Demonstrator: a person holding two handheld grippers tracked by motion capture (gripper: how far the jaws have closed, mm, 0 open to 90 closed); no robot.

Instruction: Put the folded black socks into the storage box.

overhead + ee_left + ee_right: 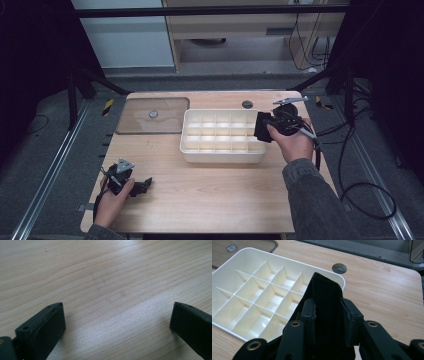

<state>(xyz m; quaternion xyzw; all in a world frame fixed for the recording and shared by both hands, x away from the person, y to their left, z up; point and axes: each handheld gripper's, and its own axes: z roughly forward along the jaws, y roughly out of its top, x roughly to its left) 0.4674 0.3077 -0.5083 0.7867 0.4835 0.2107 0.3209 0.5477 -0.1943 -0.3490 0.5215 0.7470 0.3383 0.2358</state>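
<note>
A light wooden table (210,200) is seen. A cream divided tray (222,157) is set on it near the middle, and a clear brownish lid (152,115) is laid flat just beside the tray, at the far left corner.

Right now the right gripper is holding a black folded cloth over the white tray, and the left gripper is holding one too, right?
Not quite. The left gripper holds nothing: the left gripper view shows its jaws wide apart over bare table. The right gripper does pinch the black folded cloth at the white tray.
</note>
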